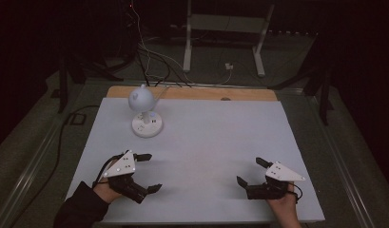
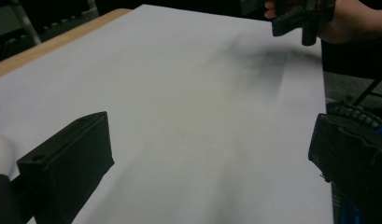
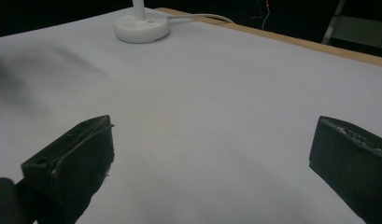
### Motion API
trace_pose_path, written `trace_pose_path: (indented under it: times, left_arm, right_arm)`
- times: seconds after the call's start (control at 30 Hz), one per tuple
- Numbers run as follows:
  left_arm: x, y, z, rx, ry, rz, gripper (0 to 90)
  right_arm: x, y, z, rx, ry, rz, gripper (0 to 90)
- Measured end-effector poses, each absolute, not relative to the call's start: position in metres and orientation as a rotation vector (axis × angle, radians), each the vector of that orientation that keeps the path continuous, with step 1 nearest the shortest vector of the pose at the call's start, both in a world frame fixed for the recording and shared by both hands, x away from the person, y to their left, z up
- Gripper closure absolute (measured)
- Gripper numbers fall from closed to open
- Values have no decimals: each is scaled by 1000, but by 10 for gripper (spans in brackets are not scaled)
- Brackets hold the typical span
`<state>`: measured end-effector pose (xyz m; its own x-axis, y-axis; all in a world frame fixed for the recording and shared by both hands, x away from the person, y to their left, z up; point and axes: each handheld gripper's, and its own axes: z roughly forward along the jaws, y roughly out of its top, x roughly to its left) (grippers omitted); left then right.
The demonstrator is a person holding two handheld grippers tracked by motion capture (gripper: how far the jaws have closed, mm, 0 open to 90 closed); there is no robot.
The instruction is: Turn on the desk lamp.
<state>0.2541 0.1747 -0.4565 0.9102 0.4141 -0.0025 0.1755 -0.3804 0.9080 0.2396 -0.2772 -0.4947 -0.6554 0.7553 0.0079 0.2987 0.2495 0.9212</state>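
Note:
A small white desk lamp (image 1: 144, 114) with a round head and a round base stands at the back left of the white table top (image 1: 206, 137). My left gripper (image 1: 154, 171) rests near the front left, open, jaws wide apart with nothing between them. In the left gripper view the left gripper (image 2: 209, 154) faces bare white surface, with the other hand and its gripper (image 2: 298, 18) far off. My right gripper (image 1: 248, 171) sits near the front right, also open and empty. The right gripper view has the right gripper (image 3: 212, 158) facing the lamp's base (image 3: 141, 25) far ahead.
A wooden strip (image 1: 192, 93) runs along the table's far edge. The lamp's white cable (image 3: 202, 17) trails off over it. Beyond the table stand a white metal frame (image 1: 225, 38) and loose cables (image 1: 149, 61) on the dark floor.

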Motion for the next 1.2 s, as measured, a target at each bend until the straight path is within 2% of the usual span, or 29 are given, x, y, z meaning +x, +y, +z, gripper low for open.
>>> trace_pose_path:
  times: [0.67,1.2]
  left_arm:
    - [285,169,-444,1911,527,336,2]
    - [313,163,-450,1868,689,434,2]
  right_arm:
    - [239,-277,-495,968,2082,1404,0]
    - [240,-278,-495,970,2072,1417,0]
